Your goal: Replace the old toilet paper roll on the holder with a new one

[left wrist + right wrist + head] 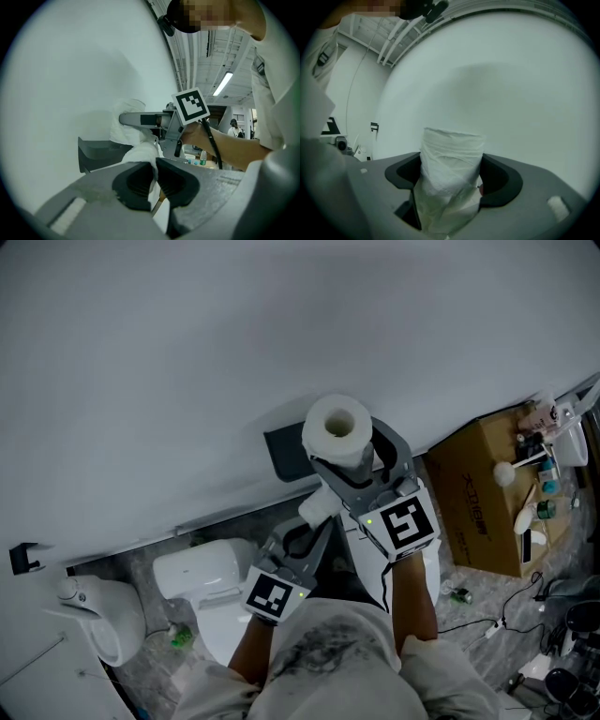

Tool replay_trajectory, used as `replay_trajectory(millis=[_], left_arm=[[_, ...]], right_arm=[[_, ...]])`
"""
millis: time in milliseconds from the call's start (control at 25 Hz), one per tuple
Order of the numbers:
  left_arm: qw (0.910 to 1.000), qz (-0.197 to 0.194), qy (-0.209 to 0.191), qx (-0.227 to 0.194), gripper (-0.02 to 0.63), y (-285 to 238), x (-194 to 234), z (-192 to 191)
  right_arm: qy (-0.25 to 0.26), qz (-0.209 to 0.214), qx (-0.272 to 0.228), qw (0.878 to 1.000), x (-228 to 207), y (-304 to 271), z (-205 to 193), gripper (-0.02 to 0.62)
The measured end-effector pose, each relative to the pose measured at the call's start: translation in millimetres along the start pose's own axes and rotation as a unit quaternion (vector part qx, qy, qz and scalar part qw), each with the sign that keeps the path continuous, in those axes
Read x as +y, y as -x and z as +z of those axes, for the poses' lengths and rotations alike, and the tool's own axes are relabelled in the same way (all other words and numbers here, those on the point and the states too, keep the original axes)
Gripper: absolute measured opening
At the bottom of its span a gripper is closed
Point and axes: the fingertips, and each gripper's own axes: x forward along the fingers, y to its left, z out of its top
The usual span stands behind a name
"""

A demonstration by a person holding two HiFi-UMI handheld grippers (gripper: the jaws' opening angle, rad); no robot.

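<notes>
1. White wall [187, 352] ahead with a dark holder [286, 454] mounted on it. Toilet [192, 570] lower left, box [478, 498] at right.
2. Roll [337, 430] is up in the air – core end up, close to the wall, just beside the holder. Can't tell if it touches the holder.
3. Right gripper [451, 178]: jaws wide, one pad on each side of the roll, pressing its wrap.
4. Left gripper [155, 180]: sits lower, jaws nearly together – pinching the loose tail [140, 152] of paper from the roll.
</notes>
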Motion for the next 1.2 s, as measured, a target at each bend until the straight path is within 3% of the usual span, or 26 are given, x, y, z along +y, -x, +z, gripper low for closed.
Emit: replay_trajectory(millis=[320,760,1200], left_arm=[[1.0,-0.006,-0.005,0.001,0.015,-3,-22,0],[0.9999,-0.011,-0.002,0.008,0.015,-16,-44,-10],[0.9996,-0.009,0.004,0.026,0.015,-21,-42,-31]], right_arm=[[0.023,-0.027,-0.011,0.999,-20,40,1,0.382],[0.018,-0.044,-0.028,0.998,-45,80,-13,0.382],[0.012,-0.053,0.002,0.999,-55,98,-46,0.382]])
